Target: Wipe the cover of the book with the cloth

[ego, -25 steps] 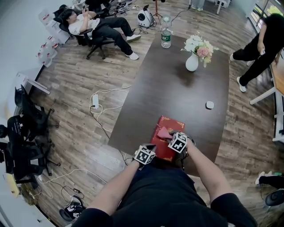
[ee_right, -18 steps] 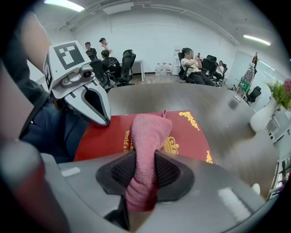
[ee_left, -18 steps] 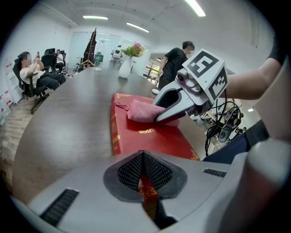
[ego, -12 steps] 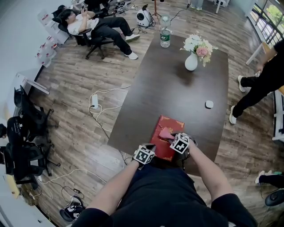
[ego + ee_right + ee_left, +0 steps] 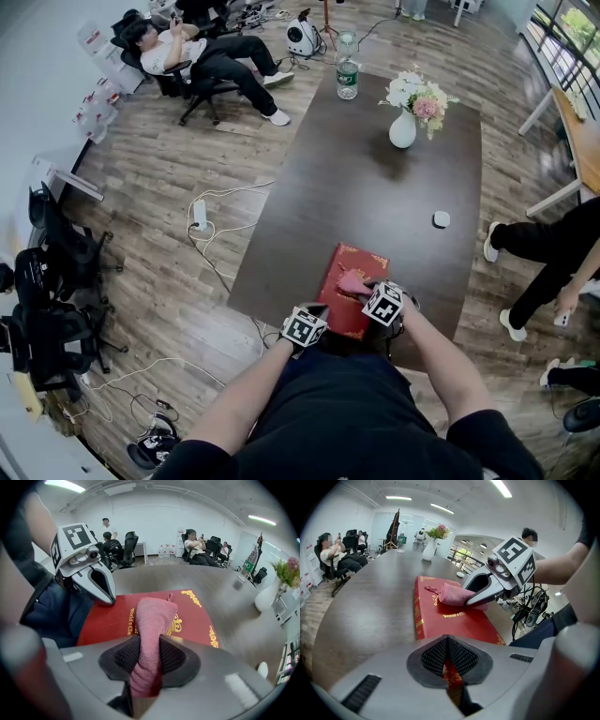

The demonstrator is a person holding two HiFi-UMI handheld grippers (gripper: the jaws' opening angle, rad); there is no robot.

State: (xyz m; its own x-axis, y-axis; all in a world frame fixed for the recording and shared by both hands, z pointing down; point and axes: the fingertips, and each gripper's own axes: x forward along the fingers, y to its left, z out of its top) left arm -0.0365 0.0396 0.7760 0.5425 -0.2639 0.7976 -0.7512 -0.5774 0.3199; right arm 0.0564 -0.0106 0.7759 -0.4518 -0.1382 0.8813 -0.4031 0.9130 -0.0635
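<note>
A red book [image 5: 339, 302] with gold lettering lies flat at the near edge of the dark table [image 5: 375, 187]. A pink cloth [image 5: 352, 281] rests on its cover, and my right gripper [image 5: 364, 287] is shut on it. The right gripper view shows the cloth [image 5: 152, 620] running from between the jaws onto the book [image 5: 197, 616]. My left gripper [image 5: 322, 314] is at the book's near left corner, shut on the book's edge [image 5: 449, 671]. In the left gripper view the right gripper [image 5: 469, 603] presses the cloth [image 5: 452, 594] on the cover [image 5: 440, 618].
A white vase of flowers [image 5: 405, 127] and a water bottle [image 5: 348, 80] stand at the table's far end. A small white object [image 5: 441, 219] lies right of the middle. One person walks by at the right [image 5: 553, 253], another sits at the far left [image 5: 206, 56].
My right gripper has slid the cloth a little to the right on the cover. The left gripper has stayed put. The person at the right has walked nearer along the table's side.
</note>
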